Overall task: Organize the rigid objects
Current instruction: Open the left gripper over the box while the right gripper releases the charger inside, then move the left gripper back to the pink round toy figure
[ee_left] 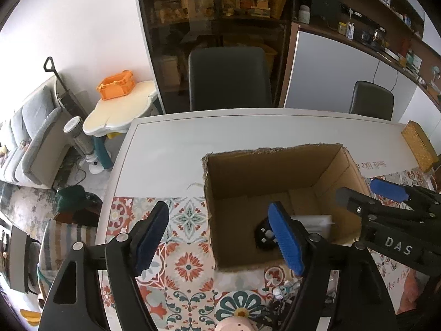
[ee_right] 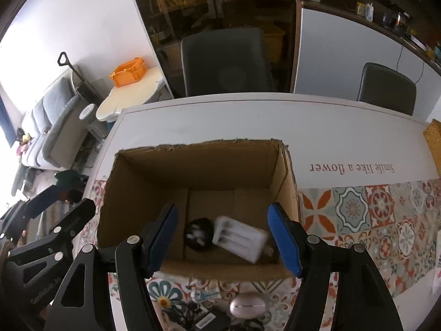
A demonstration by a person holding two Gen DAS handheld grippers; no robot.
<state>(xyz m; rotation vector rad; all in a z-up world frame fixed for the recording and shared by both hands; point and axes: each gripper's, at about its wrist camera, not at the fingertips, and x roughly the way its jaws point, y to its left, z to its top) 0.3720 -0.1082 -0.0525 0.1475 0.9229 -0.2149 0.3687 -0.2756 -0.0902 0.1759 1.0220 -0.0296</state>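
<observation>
An open cardboard box [ee_left: 248,220] [ee_right: 143,198] stands on the patterned mat. On its floor lie a black round object [ee_left: 263,234] [ee_right: 198,233] and a white moulded case [ee_right: 239,237] [ee_left: 314,222], the case blurred and tilted. My right gripper [ee_right: 223,240] hovers over the box's near wall, open, with nothing touching its blue pads. My left gripper [ee_left: 219,238] is open over the box's left wall, empty; in the right wrist view it [ee_right: 62,204] shows at the left. The right gripper [ee_left: 366,193] reaches over the box's right wall.
A pink oval object [ee_right: 248,306] [ee_left: 237,325], tangled cables [ee_right: 179,311] and a black flat item [ee_right: 206,320] lie on the mat in front of the box. A woven box [ee_left: 419,146] sits at the table's right edge. Two dark chairs [ee_left: 228,80] stand behind the white table [ee_left: 171,149].
</observation>
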